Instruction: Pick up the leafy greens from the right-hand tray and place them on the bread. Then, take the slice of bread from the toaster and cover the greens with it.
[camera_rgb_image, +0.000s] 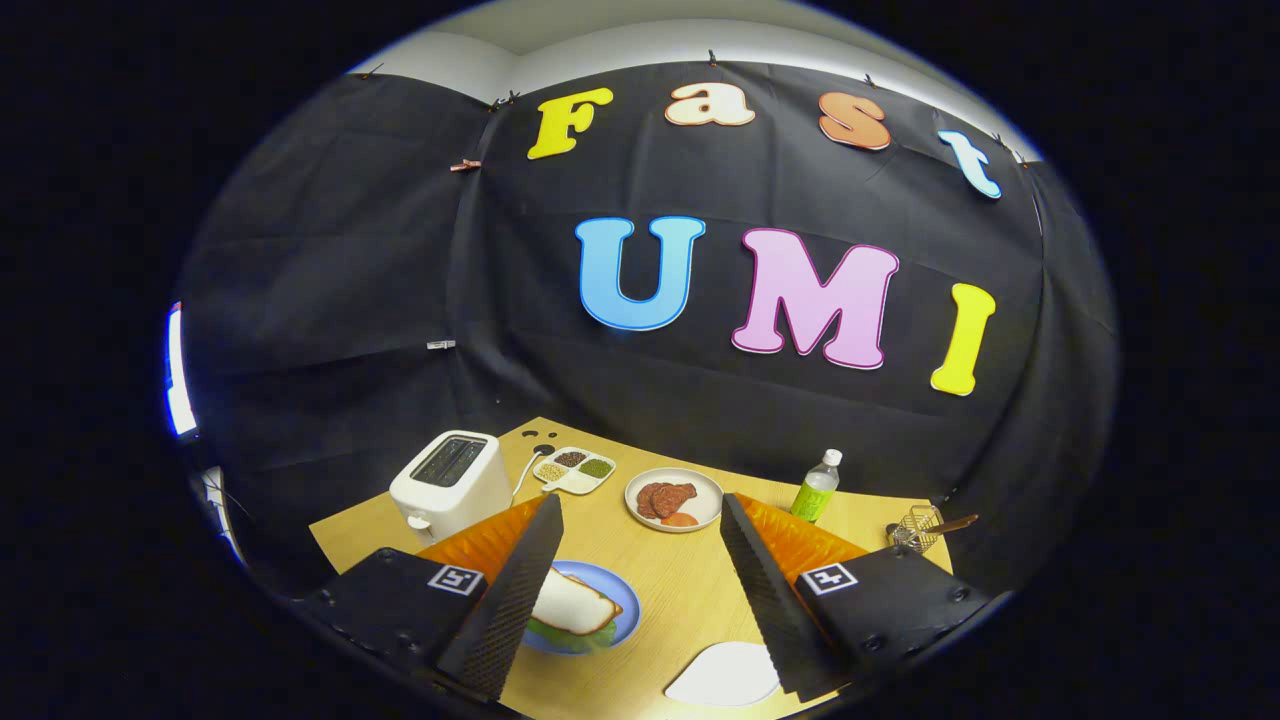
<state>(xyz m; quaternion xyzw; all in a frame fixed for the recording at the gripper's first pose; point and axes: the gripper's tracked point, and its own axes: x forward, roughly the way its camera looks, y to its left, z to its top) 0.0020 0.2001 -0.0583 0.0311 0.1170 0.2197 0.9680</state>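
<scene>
My gripper (640, 545) hangs above the wooden table (670, 580), open, with nothing between its fingers. Under the left finger (515, 590) lies a blue plate (620, 600). On it sits a white bread slice (572, 605) over green leaves (560, 636) that poke out at its near edge. The white toaster (450, 485) stands beyond the left finger, its dark slots showing no bread. A white tray (725, 675) lies near the right finger (760, 590), partly hidden by it.
A white plate with reddish meat pieces (673, 497) sits ahead between the fingers. A small divided dish of grains (574, 469) lies behind it, next to the toaster's cord. A green bottle (817, 486) and a small wire basket (918, 527) stand far right.
</scene>
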